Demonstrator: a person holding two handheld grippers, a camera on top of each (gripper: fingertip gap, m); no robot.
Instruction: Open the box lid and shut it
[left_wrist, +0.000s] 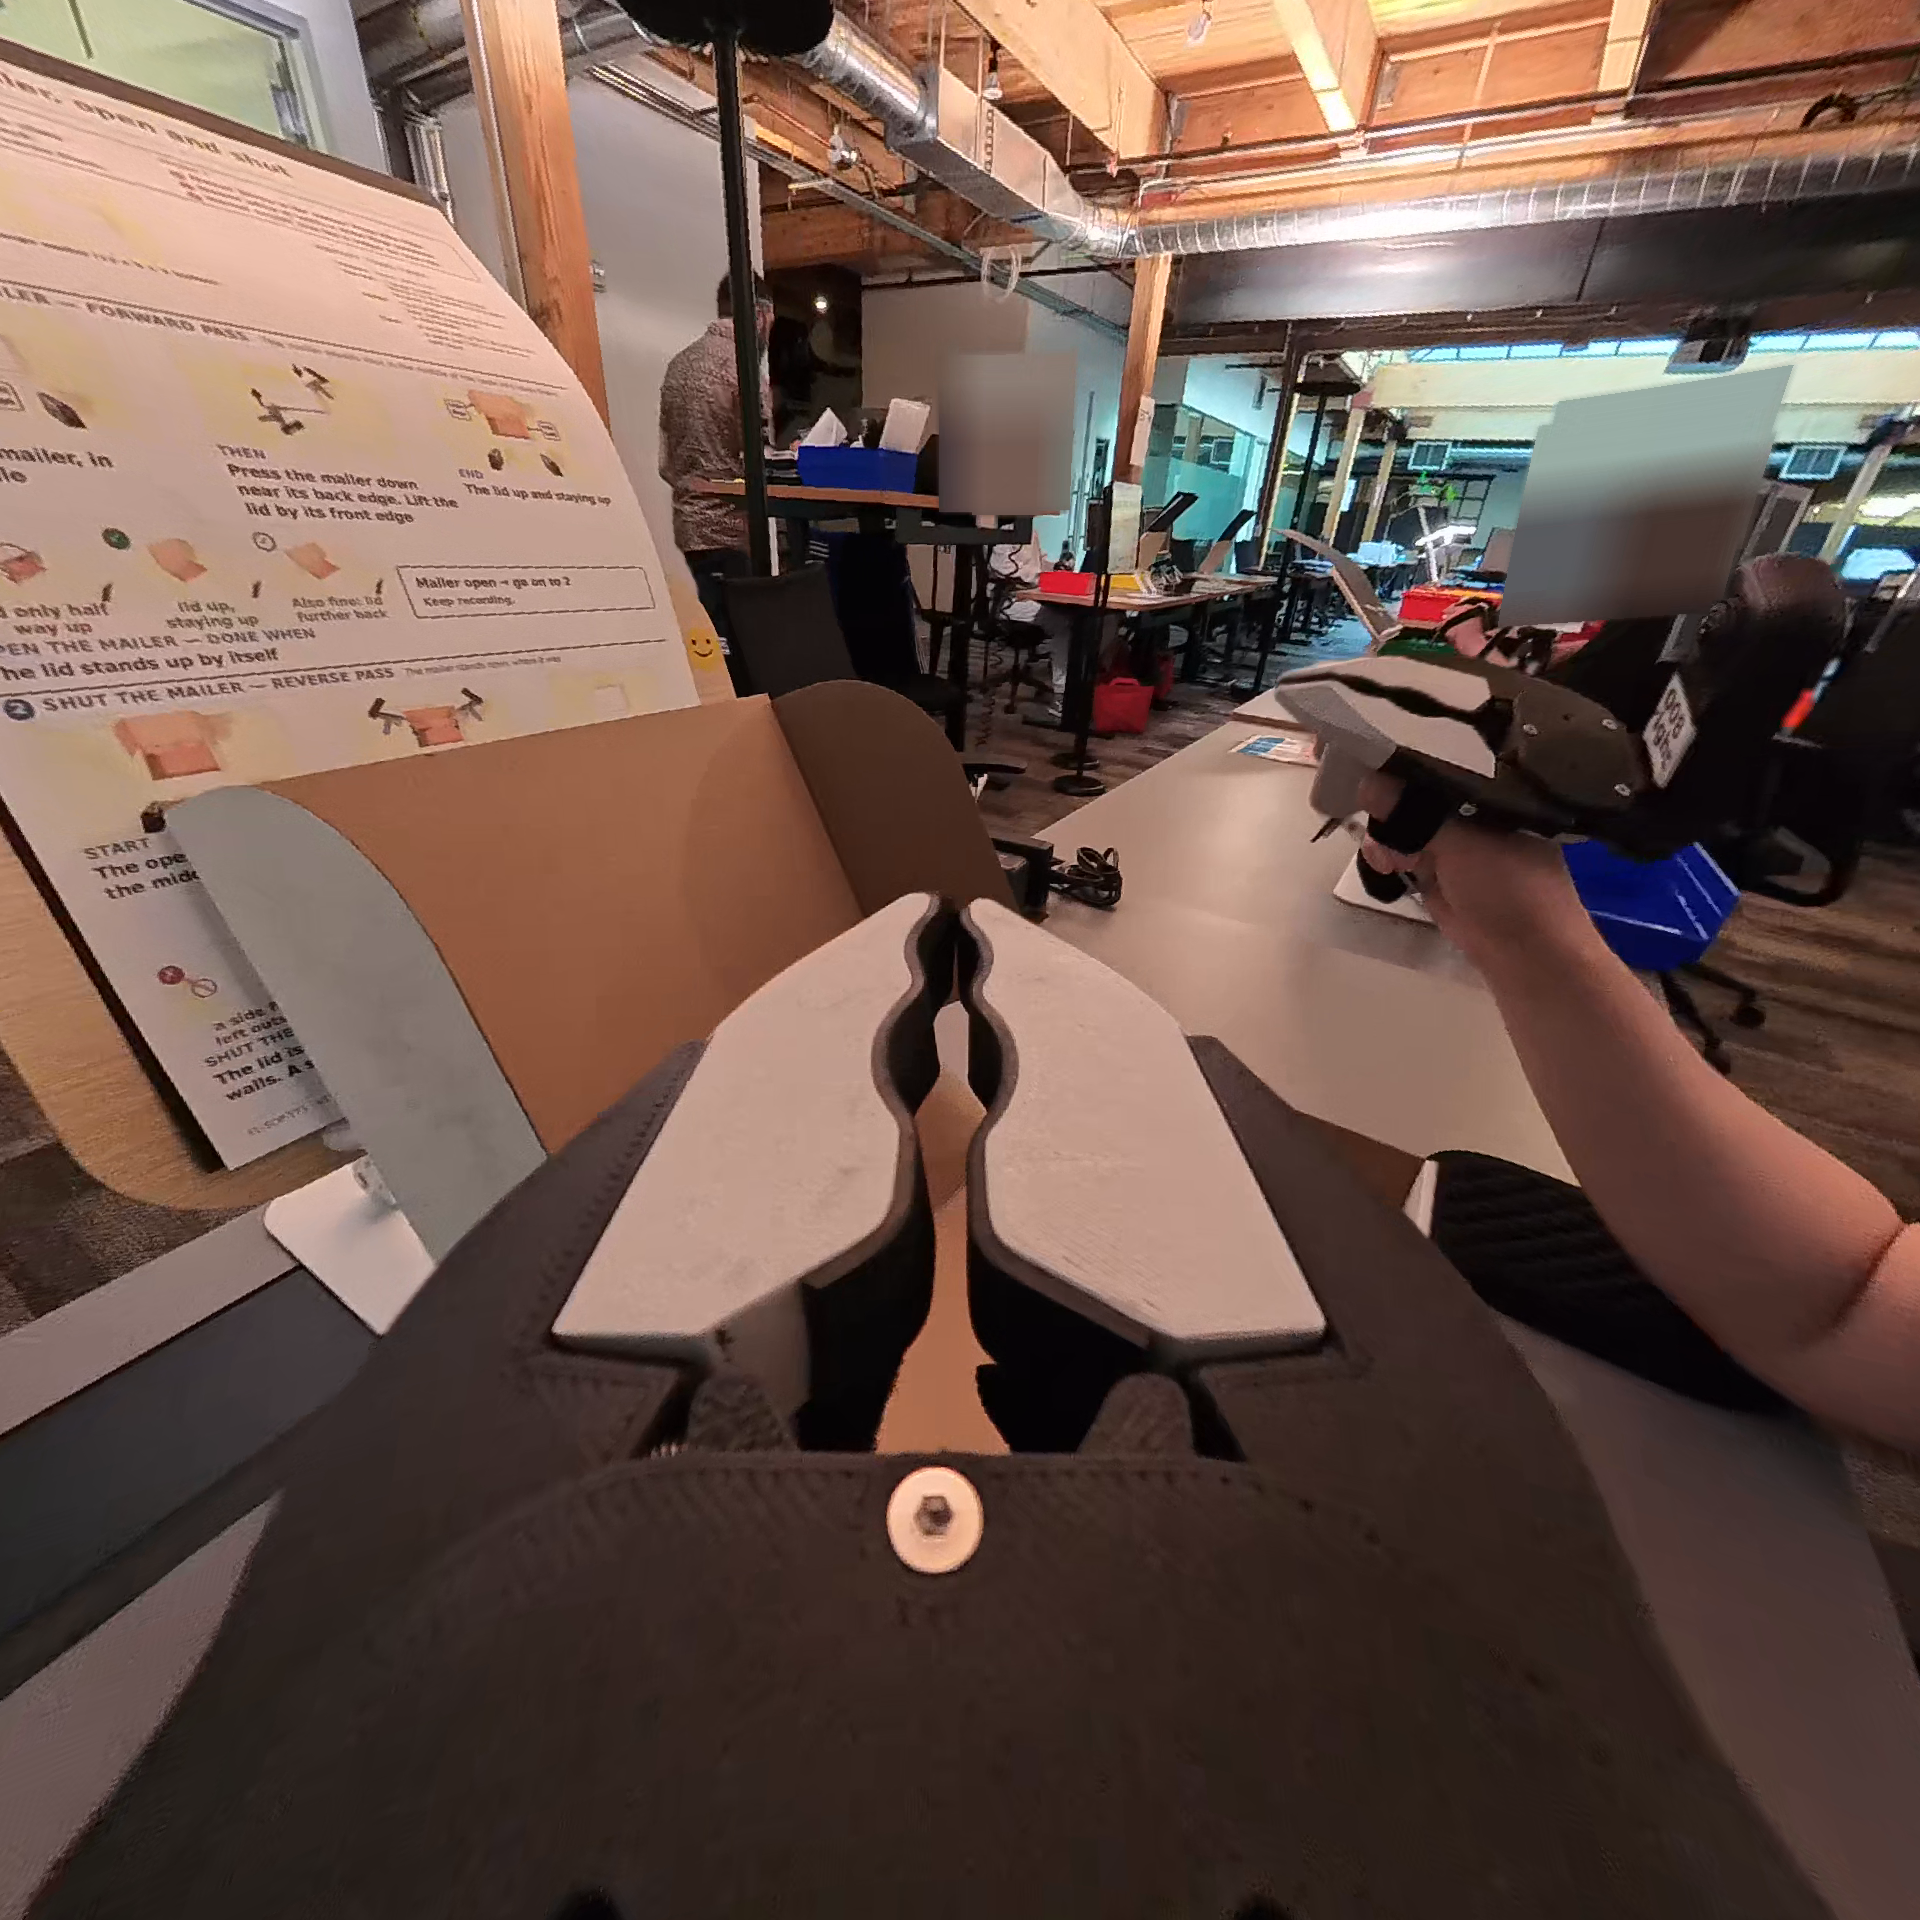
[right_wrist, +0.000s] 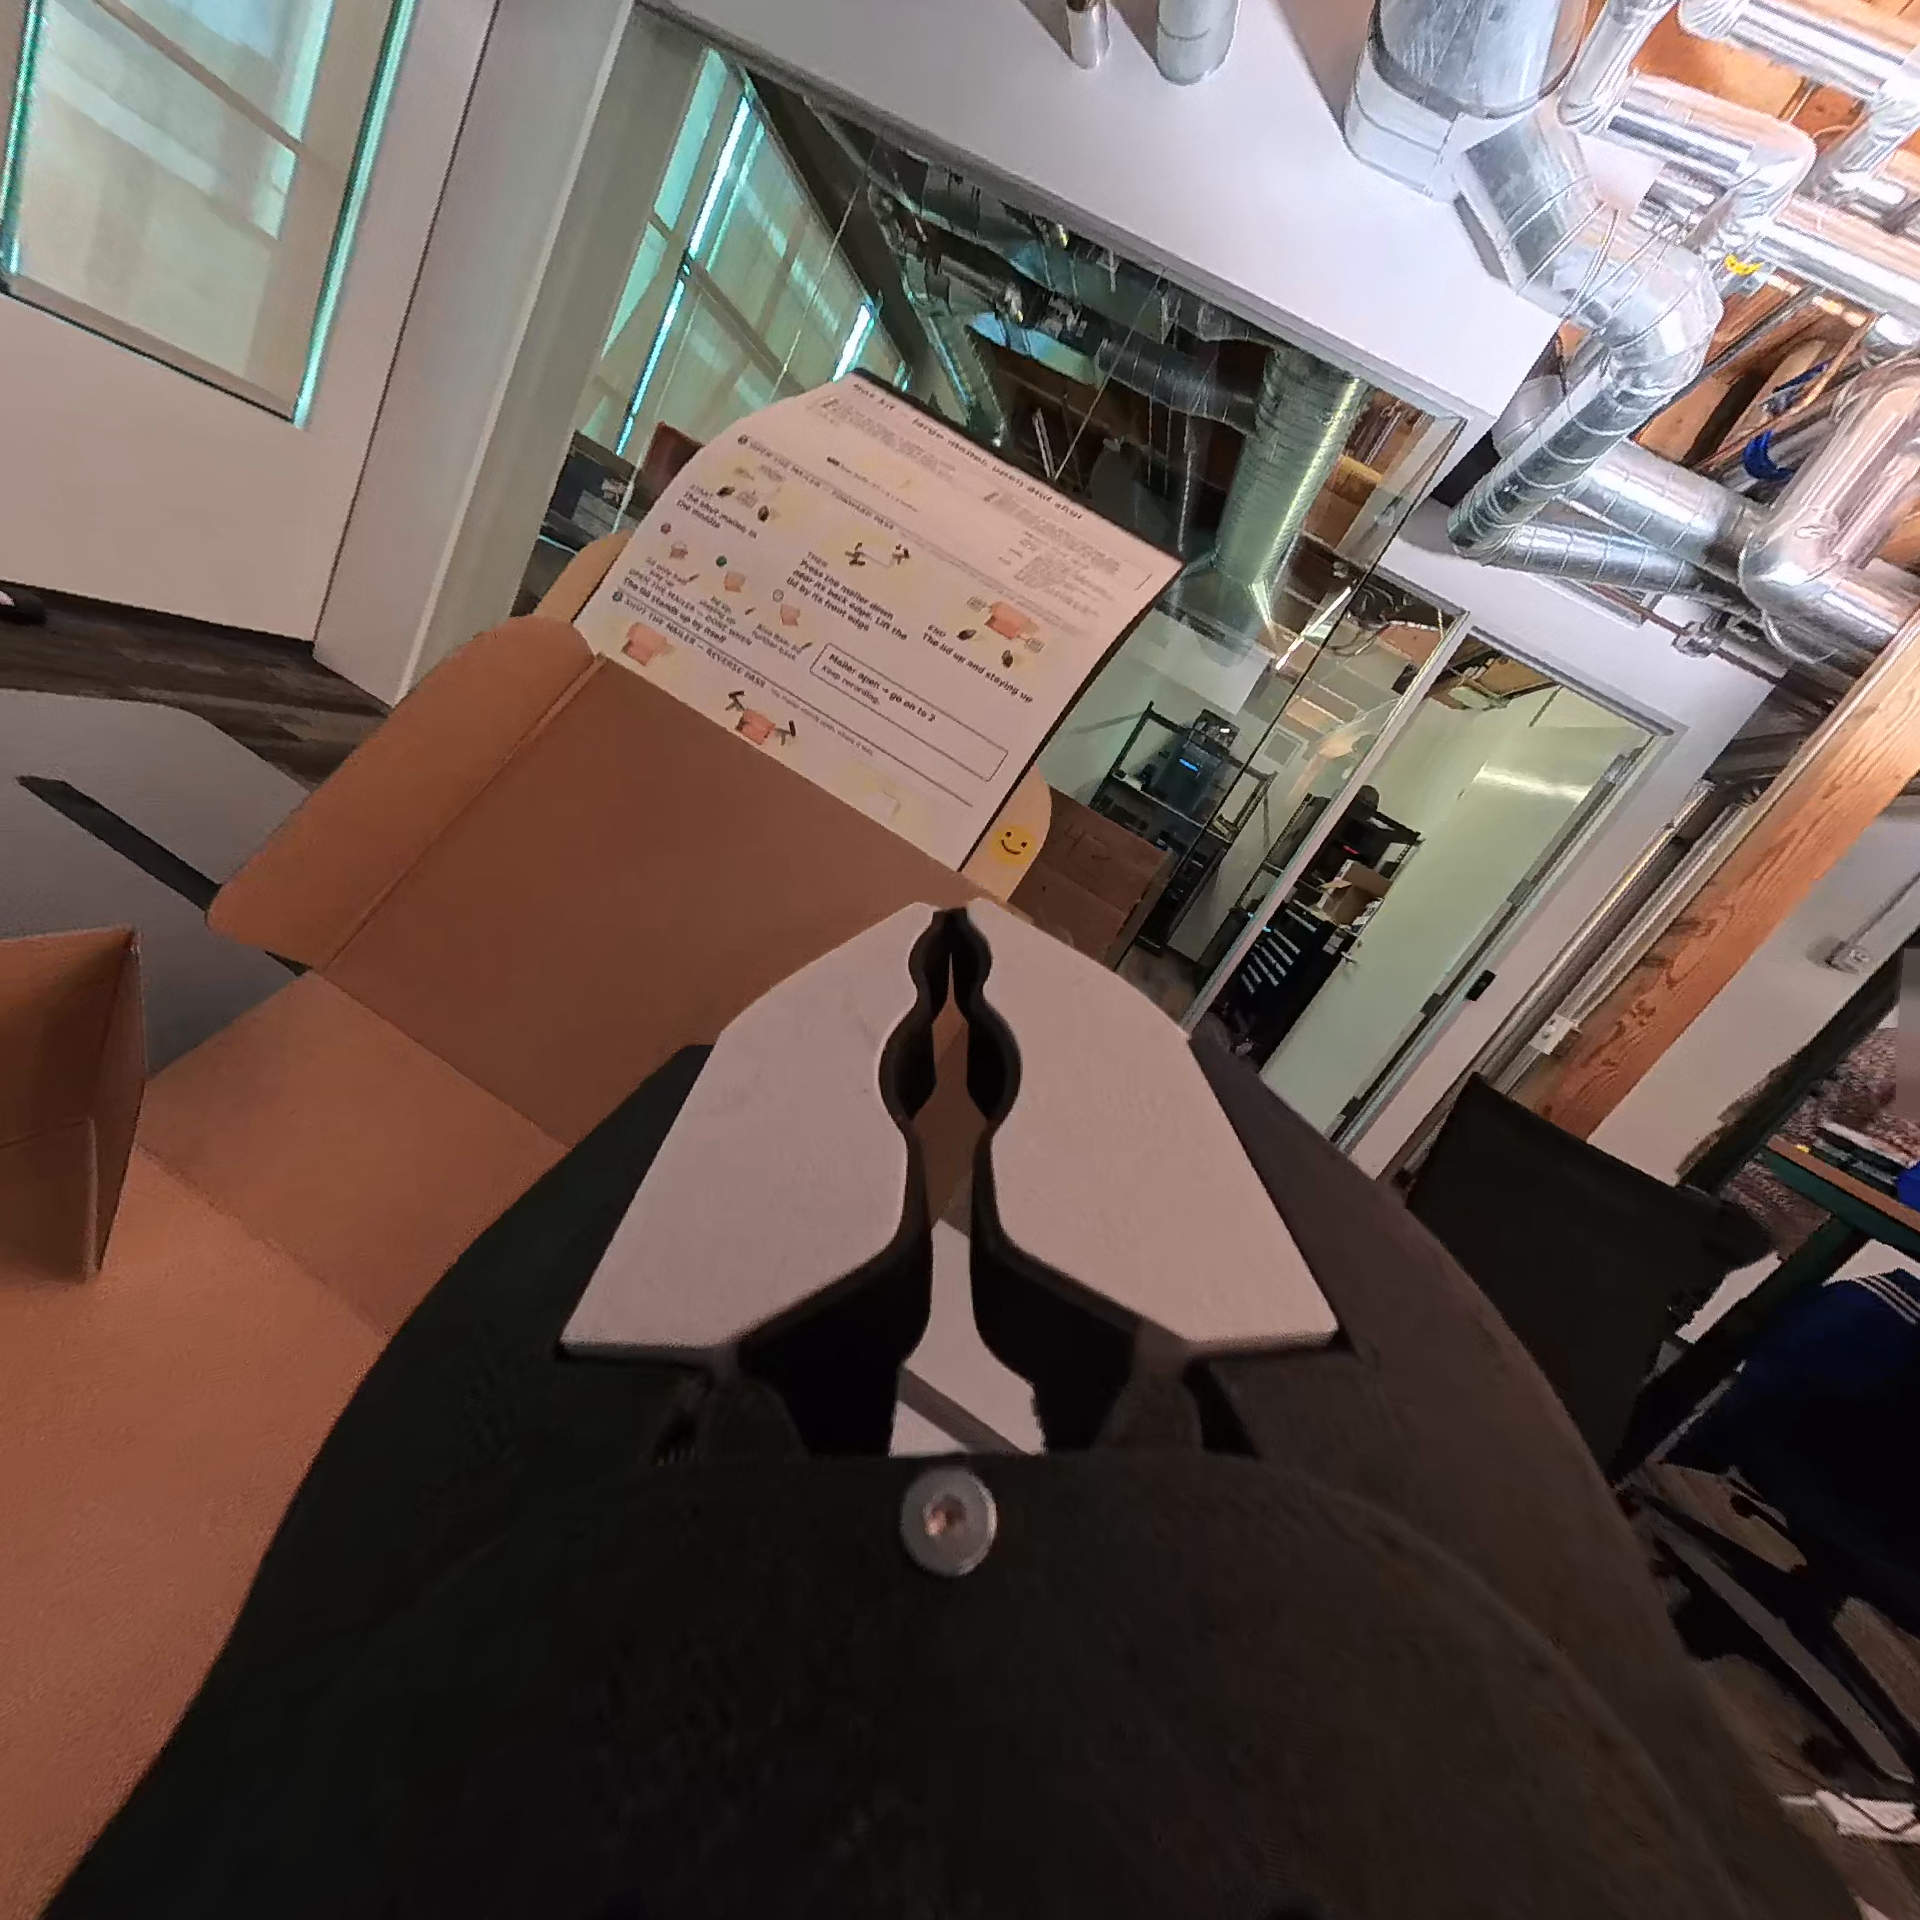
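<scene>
The brown cardboard box is open, and its lid (left_wrist: 623, 883) stands upright just beyond my left gripper (left_wrist: 956, 920). That gripper is shut and empty, with its fingertips close in front of the lid's inner face. In the right wrist view the lid (right_wrist: 623, 831) also stands up, with a side flap (right_wrist: 343, 831) folded out to the left. The box floor (right_wrist: 312, 1143) and a side wall (right_wrist: 62, 1070) lie below and to the left. My right gripper (right_wrist: 954, 920) is shut and empty, raised over the box's right side. It also shows in the left wrist view (left_wrist: 1340, 707), held up in a hand.
An instruction sheet (left_wrist: 312, 468) leans on a grey metal stand (left_wrist: 353, 1008) behind the lid; it also shows in the right wrist view (right_wrist: 883, 623). The grey table (left_wrist: 1247, 956) runs off to the right. A blue bin (left_wrist: 1652, 904) and a black chair (right_wrist: 1558, 1247) are beyond it.
</scene>
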